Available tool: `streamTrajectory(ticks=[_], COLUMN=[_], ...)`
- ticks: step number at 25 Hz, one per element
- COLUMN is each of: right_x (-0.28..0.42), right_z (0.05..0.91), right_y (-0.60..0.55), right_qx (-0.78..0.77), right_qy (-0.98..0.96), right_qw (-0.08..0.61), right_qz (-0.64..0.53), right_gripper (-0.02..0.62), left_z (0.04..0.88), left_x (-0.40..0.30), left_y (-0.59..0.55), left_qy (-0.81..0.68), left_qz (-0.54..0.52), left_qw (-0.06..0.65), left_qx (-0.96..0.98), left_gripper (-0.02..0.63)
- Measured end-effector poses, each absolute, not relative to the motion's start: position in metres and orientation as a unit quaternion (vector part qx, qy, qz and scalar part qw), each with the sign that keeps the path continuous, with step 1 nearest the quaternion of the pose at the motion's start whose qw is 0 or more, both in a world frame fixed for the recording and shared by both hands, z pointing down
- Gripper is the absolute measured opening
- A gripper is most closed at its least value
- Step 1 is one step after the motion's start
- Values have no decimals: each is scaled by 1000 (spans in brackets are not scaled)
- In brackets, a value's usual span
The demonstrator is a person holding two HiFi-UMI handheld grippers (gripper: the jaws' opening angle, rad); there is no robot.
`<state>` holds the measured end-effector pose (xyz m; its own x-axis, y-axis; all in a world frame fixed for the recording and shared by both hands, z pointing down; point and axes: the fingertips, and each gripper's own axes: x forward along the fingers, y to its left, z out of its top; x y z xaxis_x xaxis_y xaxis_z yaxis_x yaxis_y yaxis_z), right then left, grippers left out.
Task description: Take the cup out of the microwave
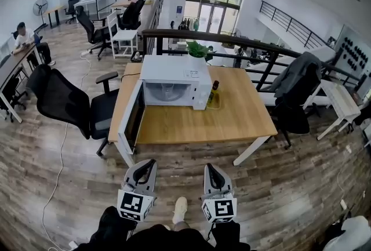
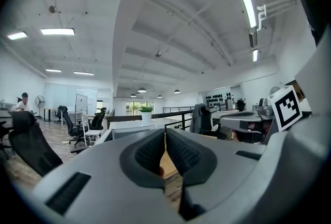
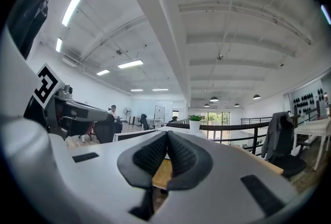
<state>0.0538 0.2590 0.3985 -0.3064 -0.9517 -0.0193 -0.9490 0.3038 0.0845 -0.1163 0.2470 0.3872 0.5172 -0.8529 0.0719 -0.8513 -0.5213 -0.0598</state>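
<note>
Ahead of both grippers stands a white box-shaped microwave (image 1: 174,79) on a pale wooden table (image 1: 232,122) with white legs. Its door (image 1: 132,119) hangs wide open on the left, jutting out past the table's front edge, ahead of the left gripper (image 1: 152,161) and slightly to its left. The cavity looks pale inside, and the cup cannot be made out in it from any view.

The left gripper's ribbed dark pads (image 2: 150,151) are pressed together with nothing between them. The right gripper (image 1: 207,166) is likewise closed and empty. Both are well short of the table, side by side, pointing at it.

A small bottle (image 1: 214,92) stands just beside the microwave's right wall, ahead of the right gripper. A potted green plant (image 1: 199,50) sits behind the oven. A black office chair (image 1: 69,105) is parked ahead and left of the left gripper, near the open door. Another chair, draped with a dark jacket (image 1: 295,84), is ahead and right of the right gripper. A dark metal railing (image 1: 243,47) runs behind the table.

The floor (image 1: 278,186) is grey-brown wood-look planking, and a white cable (image 1: 58,168) trails across it left of the left gripper. The room is an open office with white walls, a ribbed white ceiling and strip lights. A person (image 1: 26,38) sits at a desk far off to the left.
</note>
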Motion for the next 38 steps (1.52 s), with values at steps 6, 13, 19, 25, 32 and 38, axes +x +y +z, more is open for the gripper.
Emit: streamTrajectory(ticks=[6, 13, 19, 25, 32, 38], right_x=[78, 98, 111, 125, 133, 127], right_z=[399, 405, 415, 420, 416, 419], right_y=[184, 109, 54, 10, -21, -44], right_qx=[585, 575, 562, 550, 538, 529], right_qy=[-810, -817, -827, -835, -842, -848], right_qw=[13, 17, 20, 18, 4, 5], right_qz=[-38, -25, -18, -19, -25, -21], right_gripper=[15, 15, 14, 15, 15, 15], left_z=[386, 392, 401, 406, 405, 406], left_x=[-99, -77, -63, -53, -46, -44], left_y=[175, 103, 53, 14, -12, -35], left_qy=[501, 510, 523, 539, 553, 556], left_qz=[-48, -52, -58, -59, -56, -56], left_qw=[9, -1, -9, -9, -2, -3], left_qx=[-864, -858, -850, -840, -831, -829], left_gripper=[29, 29, 29, 29, 29, 28])
